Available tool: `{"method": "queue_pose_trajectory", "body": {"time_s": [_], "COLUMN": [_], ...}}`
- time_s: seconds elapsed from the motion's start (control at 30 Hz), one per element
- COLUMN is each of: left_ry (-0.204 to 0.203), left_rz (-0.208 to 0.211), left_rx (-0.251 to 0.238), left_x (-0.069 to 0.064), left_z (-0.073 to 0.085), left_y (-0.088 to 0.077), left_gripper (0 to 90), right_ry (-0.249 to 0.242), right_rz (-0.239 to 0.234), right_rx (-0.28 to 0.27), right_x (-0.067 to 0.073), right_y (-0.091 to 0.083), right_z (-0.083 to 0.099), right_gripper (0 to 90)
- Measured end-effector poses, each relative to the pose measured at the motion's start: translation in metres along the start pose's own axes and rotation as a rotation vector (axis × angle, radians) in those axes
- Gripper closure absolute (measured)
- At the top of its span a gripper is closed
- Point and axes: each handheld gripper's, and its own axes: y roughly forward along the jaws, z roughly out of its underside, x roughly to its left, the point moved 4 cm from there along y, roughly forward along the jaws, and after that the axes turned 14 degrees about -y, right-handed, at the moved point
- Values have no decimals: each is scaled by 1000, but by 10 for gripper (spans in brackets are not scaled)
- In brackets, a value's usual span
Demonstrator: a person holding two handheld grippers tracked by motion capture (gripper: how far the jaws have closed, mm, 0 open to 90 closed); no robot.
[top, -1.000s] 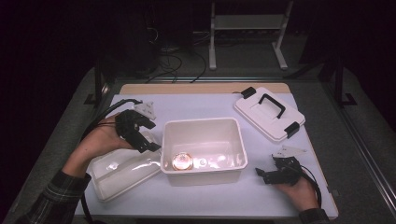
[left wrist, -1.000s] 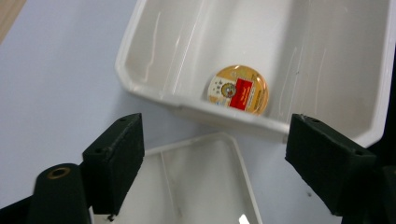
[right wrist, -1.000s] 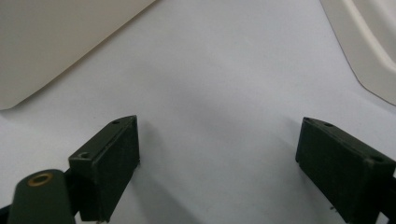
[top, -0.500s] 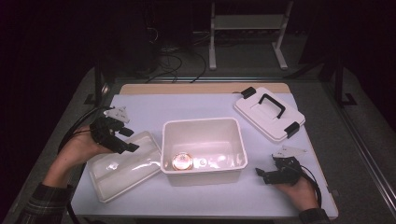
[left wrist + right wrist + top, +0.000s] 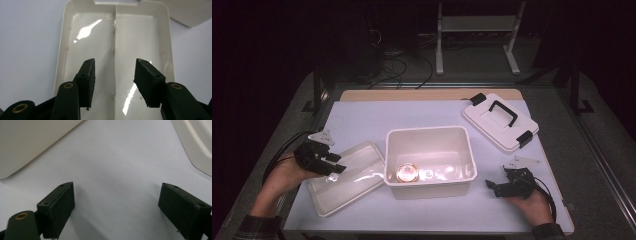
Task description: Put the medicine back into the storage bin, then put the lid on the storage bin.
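Note:
A shallow white tray [image 5: 354,172] lies left of a deep white box [image 5: 430,137] at the table's middle. In the box sit a round golden thing [image 5: 407,173] and a small white thing [image 5: 429,173]. My left gripper [image 5: 334,166] hovers low over the tray's left end. In the left gripper view its jaws [image 5: 115,62] have just been closing and still stand apart. They straddle the tray's [image 5: 140,32] middle ridge without touching it. My right gripper [image 5: 490,185] rests on the table right of the box. It stands open [image 5: 117,185] over bare table.
A white lid [image 5: 492,125] with a black handle and black clips lies at the back right. The pale mat [image 5: 362,115] covers the table, and a wooden strip runs along its far edge. Box wall [image 5: 32,140] and lid edge [image 5: 197,142] flank the right gripper.
My left gripper has moved left and down, from beside the box's left rim to over the tray, and its jaws have narrowed. The right gripper has stayed still.

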Motion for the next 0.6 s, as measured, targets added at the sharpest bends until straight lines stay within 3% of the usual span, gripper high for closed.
{"method": "queue_pose_trajectory", "body": {"time_s": [0.3,0.6], "left_ry": [-18,-25], "left_rz": [-2,-13], "left_rx": [9,37], "left_x": [2,4], "left_z": [14,26], "left_y": [14,38], "left_gripper": [510,517], "right_ry": [0,0], "right_rz": [0,0], "right_rx": [0,0], "right_x": [0,0], "right_y": [0,0], "right_z": [0,0], "right_gripper": [127,127]}}
